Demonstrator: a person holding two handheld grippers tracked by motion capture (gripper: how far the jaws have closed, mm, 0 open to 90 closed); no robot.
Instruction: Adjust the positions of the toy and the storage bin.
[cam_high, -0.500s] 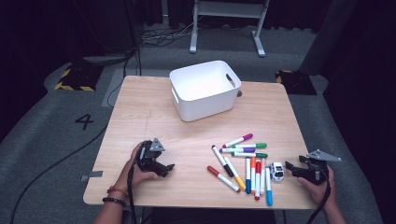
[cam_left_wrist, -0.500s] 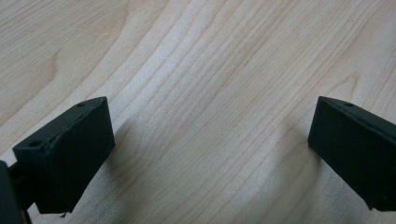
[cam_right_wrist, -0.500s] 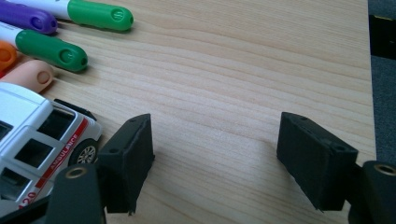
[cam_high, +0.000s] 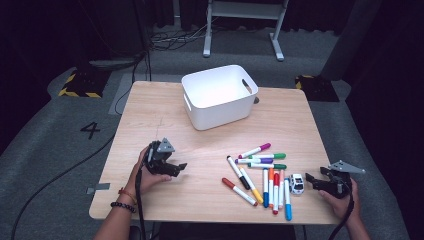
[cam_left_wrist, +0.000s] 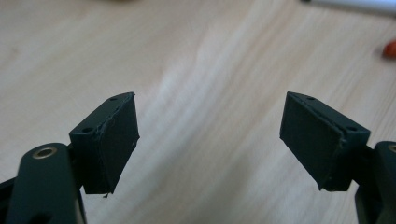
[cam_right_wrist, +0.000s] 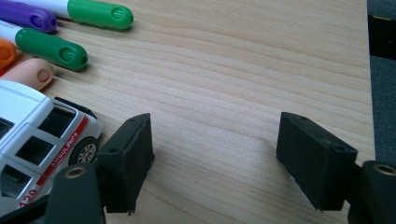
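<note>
Several coloured markers (cam_high: 260, 172) lie scattered on the right half of the wooden table (cam_high: 150, 100), with a small white toy ambulance (cam_high: 296, 183) beside them. A white plastic bin (cam_high: 219, 95) stands at the table's far middle. My left gripper (cam_high: 179, 168) rests low at the front left, open over bare wood, its jaws wide apart in the left gripper view (cam_left_wrist: 210, 140). My right gripper (cam_high: 311, 179) sits at the front right edge, open, just right of the ambulance. In the right gripper view (cam_right_wrist: 212, 161) the ambulance (cam_right_wrist: 37, 140) is left of the jaws, with green-capped markers (cam_right_wrist: 53, 49) beyond.
The table's right edge (cam_right_wrist: 369, 93) runs close beside my right gripper, with grey floor past it. A metal stand (cam_high: 240, 25) and cables lie on the floor behind the table. A "4" marks the floor (cam_high: 90, 130) at the left.
My left gripper has shifted slightly forward and right over the wood. The right gripper holds about the same spot by the ambulance.
</note>
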